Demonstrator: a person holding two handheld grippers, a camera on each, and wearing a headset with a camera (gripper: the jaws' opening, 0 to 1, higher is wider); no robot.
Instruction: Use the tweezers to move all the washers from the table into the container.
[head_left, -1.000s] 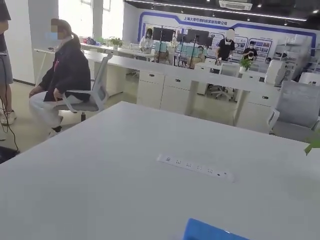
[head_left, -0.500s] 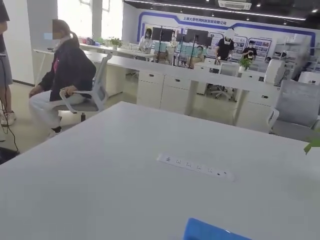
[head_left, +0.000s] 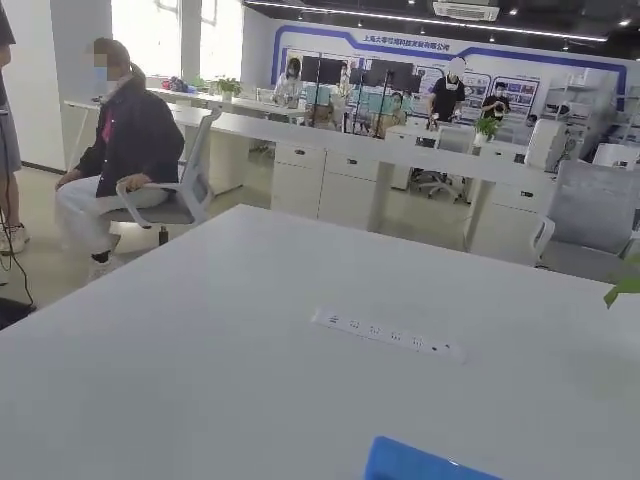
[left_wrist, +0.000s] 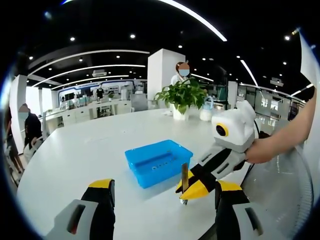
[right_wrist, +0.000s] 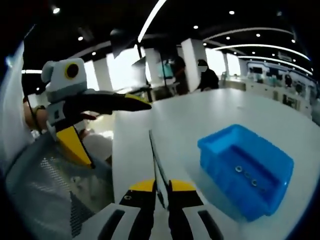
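Note:
The blue container (left_wrist: 157, 161) stands on the white table (left_wrist: 75, 165); its corner (head_left: 420, 462) shows at the bottom edge of the head view. In the right gripper view the container (right_wrist: 245, 170) holds a few small washers (right_wrist: 246, 175). My right gripper (right_wrist: 161, 189) is shut on thin metal tweezers (right_wrist: 154, 155) that point forward, left of the container. In the left gripper view the right gripper (left_wrist: 186, 189) holds the tweezers (left_wrist: 184, 177) upright, just right of the container. My left gripper (left_wrist: 162, 220) stands wide open with nothing in it, and the left gripper (right_wrist: 120, 135) hangs open off the table's edge.
A white power strip (head_left: 388, 334) lies mid-table. A potted plant (left_wrist: 182, 97) stands at the table's far end. A mesh office chair (right_wrist: 45, 185) sits below the grippers. People sit and stand at desks behind, one on a chair (head_left: 165, 205) to the left.
The head camera has drifted slightly; nothing on the table has moved.

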